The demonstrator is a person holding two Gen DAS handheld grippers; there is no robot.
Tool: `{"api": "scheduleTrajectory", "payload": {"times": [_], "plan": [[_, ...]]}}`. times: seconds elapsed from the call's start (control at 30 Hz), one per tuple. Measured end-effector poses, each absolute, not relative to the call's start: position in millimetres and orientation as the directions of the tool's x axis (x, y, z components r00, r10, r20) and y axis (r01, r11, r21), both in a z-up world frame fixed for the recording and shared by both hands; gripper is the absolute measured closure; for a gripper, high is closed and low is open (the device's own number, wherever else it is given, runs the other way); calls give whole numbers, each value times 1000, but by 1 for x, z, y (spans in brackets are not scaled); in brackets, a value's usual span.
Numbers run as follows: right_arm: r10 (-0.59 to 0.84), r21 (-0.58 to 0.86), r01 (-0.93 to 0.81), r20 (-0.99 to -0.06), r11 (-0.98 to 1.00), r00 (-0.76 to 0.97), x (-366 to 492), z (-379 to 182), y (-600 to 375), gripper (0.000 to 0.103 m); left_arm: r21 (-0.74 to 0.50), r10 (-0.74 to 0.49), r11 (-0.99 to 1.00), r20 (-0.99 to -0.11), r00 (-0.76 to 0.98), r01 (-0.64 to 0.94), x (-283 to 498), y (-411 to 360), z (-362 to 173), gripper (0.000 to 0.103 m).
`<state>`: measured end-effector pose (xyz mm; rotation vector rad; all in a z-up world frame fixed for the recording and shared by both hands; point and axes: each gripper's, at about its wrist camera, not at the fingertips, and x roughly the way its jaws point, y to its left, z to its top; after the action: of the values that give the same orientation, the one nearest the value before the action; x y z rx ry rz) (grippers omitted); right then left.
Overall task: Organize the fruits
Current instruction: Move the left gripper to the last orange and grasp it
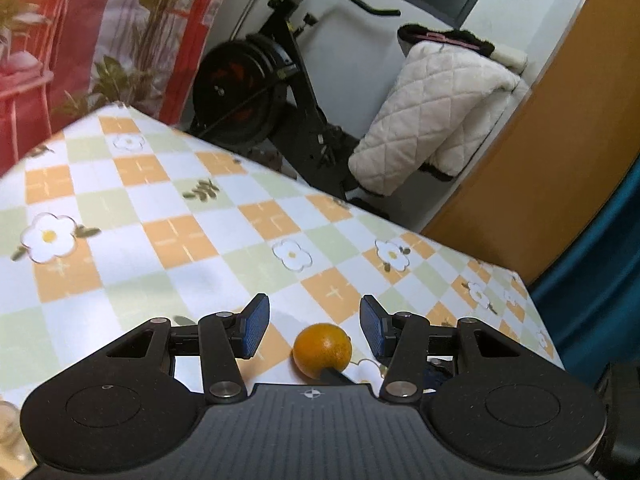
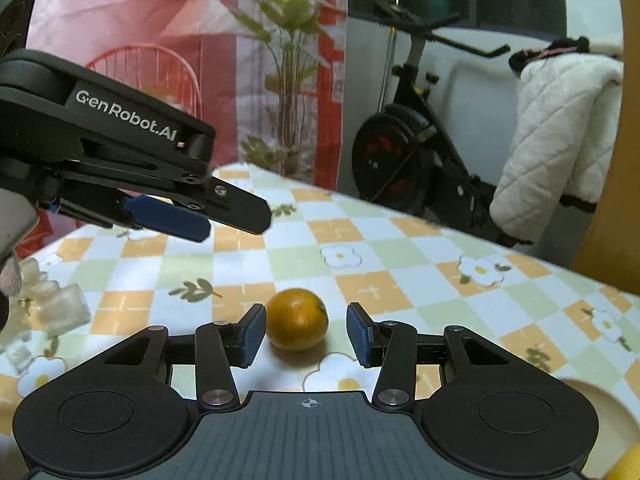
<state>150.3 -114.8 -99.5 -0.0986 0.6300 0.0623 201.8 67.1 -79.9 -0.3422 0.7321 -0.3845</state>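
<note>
Orange [image 2: 297, 319] sits on the checked tablecloth [image 2: 360, 240], w/ flower print, near the table's front edge. In the right wrist view it lies between the right gripper [image 2: 306, 334] pads, closer to the left blue pad [image 2: 252, 334], just about touching it; clear gap to the other pad. Jaws partly apart, nothing clamped, fruit rests on the cloth.

Left gripper [image 1: 315, 330] in its own view: jaws also partly apart, empty. The orange [image 1: 322, 350] shows low between its fingers, nearer the right-hand pad, not touching either pad. A dark stub overlaps the fruit's lower edge; can't tell what it is.

In the right wrist view the left gripper [image 2: 224, 216] comes in from the upper left, above the cloth, tips pointing toward the orange but well apart from it.

Clear glass item [image 2: 60, 308] at the left edge of the table. Exercise bike [image 2: 404, 152] and white quilted coat [image 2: 556, 140] behind the table.
</note>
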Motion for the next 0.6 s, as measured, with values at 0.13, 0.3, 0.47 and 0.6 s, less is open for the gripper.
{"api": "scheduleTrajectory", "payload": {"times": [0.13,0.3,0.47,0.6], "plan": [[32,-64,-89,-603,994,797,158,-110,-112,60,-431,-468,871,-587,660,235,208,59,-88,50],[29,-59,-82,-608,995,793,164,-119,-111,59,-421,-471,874,-608,639,243,211,55,-98,50],[29,-57,-79,-603,995,797,166,-121,-112,60,-420,-479,872,-622,620,252,215,50,-105,50],[26,-54,-75,-609,996,793,167,-122,-113,61,-409,-478,874,-631,611,261,215,44,-111,50]]}}
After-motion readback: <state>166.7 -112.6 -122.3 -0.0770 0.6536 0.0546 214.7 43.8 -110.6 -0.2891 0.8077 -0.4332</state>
